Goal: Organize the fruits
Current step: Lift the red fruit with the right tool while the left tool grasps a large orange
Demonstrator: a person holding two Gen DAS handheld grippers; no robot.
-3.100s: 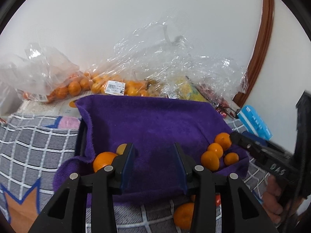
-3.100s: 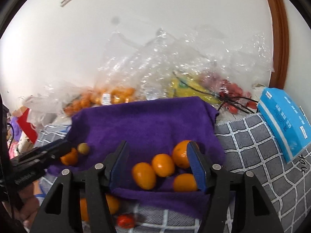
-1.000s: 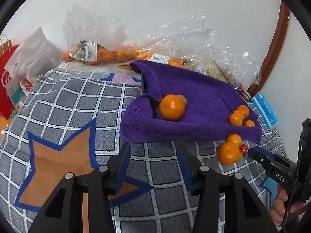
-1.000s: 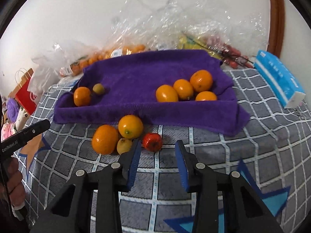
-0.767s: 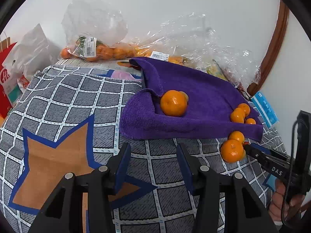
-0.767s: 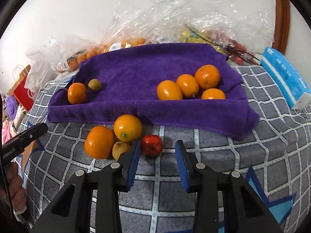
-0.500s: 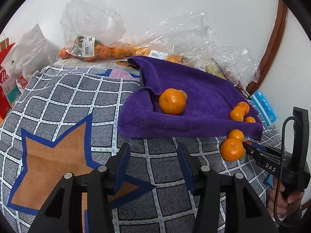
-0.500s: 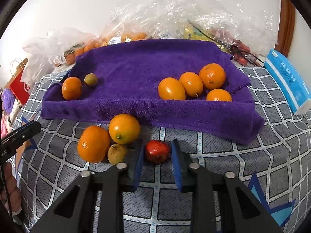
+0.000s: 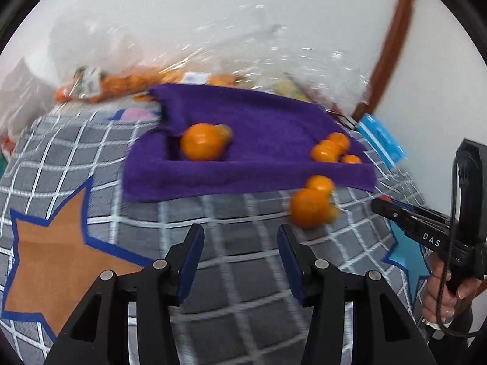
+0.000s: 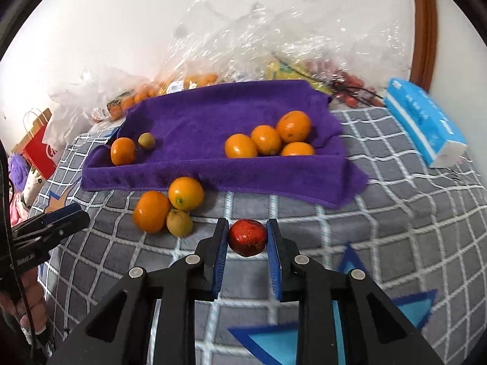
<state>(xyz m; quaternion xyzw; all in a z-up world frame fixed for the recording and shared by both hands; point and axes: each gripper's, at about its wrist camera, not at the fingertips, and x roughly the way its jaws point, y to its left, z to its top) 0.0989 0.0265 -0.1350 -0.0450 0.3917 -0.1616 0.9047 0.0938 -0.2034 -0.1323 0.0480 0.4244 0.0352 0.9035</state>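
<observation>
Red fruit (image 10: 247, 237) sides hidden by right hand-held gripper (image 10: 247, 238) pads

The right tool (image 10: 247, 238) has closed — its pads now clamp the small red fruit (image 10: 247, 237).

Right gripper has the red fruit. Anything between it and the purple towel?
Mostly clear. The right gripper is shut on the red fruit, and bare blanket lies straight ahead up to the purple towel. Three loose fruits sit just left of that line, one touching the towel's edge.
</observation>
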